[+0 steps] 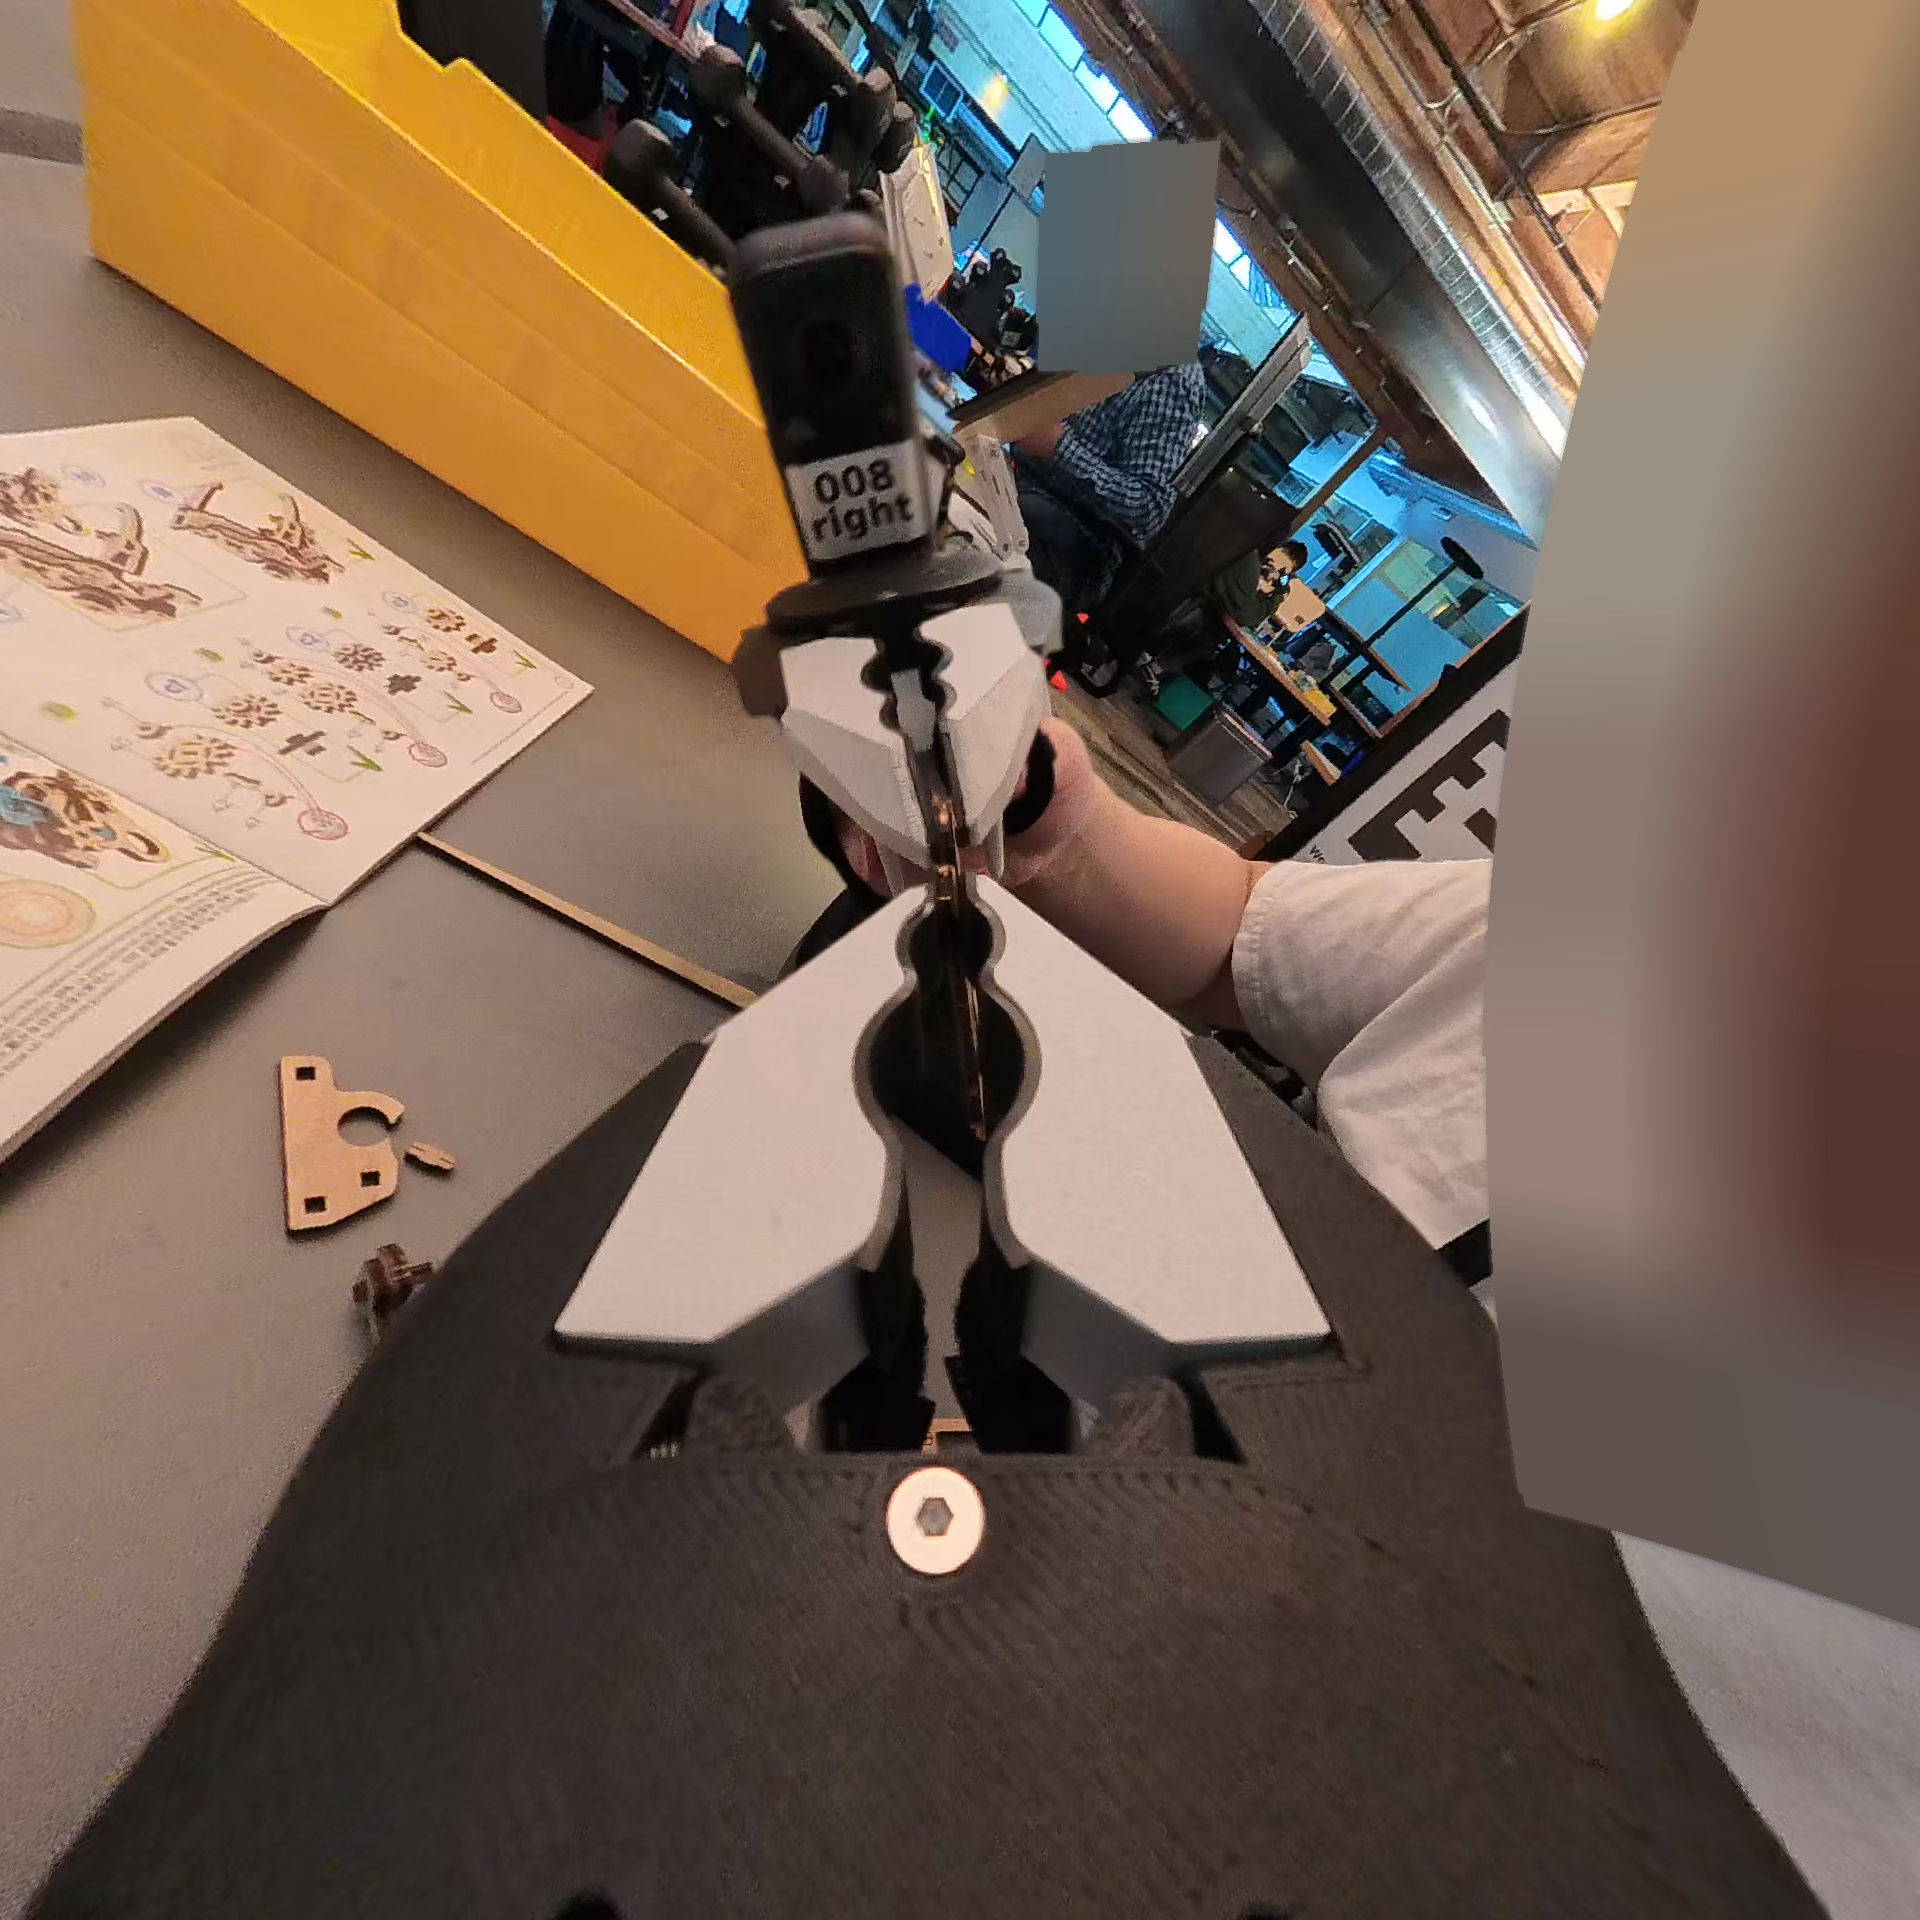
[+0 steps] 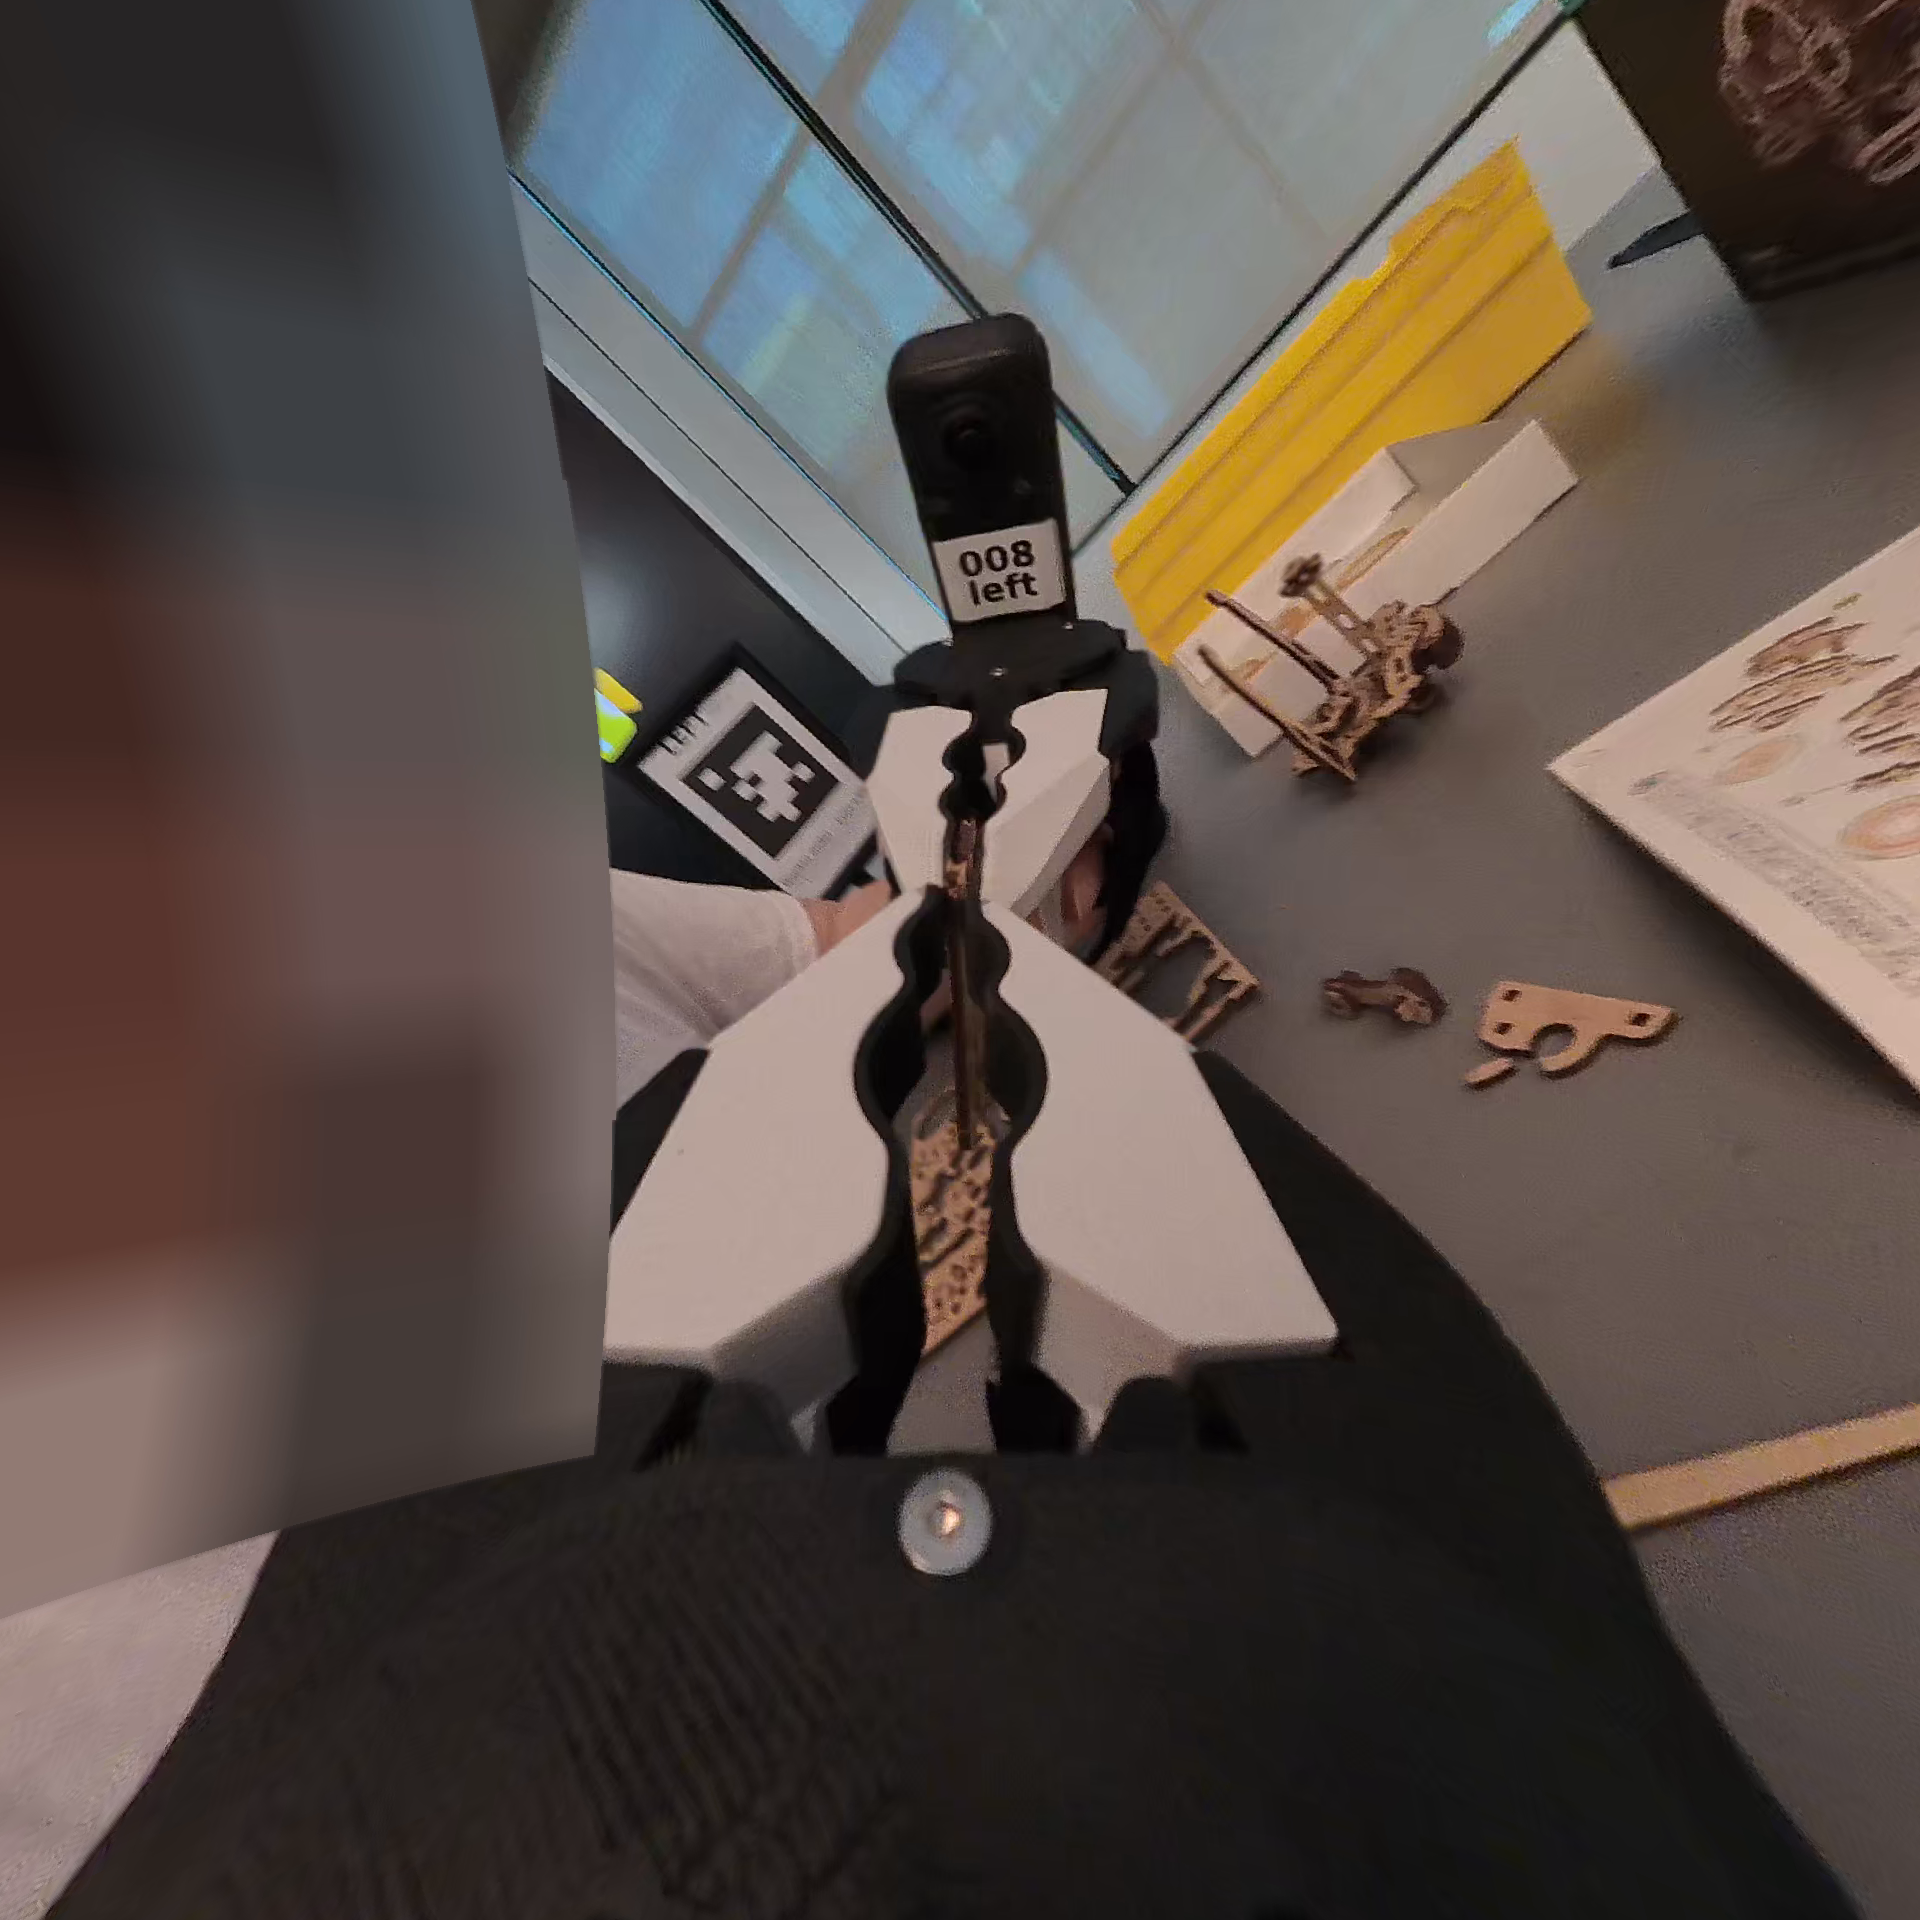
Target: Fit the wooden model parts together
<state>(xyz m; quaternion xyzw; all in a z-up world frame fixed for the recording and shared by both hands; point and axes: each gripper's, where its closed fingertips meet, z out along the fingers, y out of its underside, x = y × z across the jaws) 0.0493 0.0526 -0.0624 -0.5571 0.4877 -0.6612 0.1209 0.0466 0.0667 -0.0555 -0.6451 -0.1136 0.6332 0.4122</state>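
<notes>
Over grey bench point(image 2: 1558, 1195), both claws, left claw point(image 1: 940, 904) and right claw point(image 2: 951, 914), clenched edge-on upon thin dark laser-cut wooden part point(image 1: 961, 1039) held aloft between them: light, stiff, probably brittle; best gripped near solid edges.

yellow bin point(image 1: 416, 270), grey table point(image 1: 260, 1403), white gripper fingers point(image 1: 758, 1153)

Left gripper point(image 1: 943, 914) is pinching a thin wooden part point(image 1: 961, 1023) edge-on; right gripper point(image 1: 940, 831) is gripping its far end, tips nearly meeting. A bracket point(image 1: 330, 1143) is lying below the booklet point(image 1: 208, 675), a peg point(image 1: 428, 1155) just beside it.
</notes>
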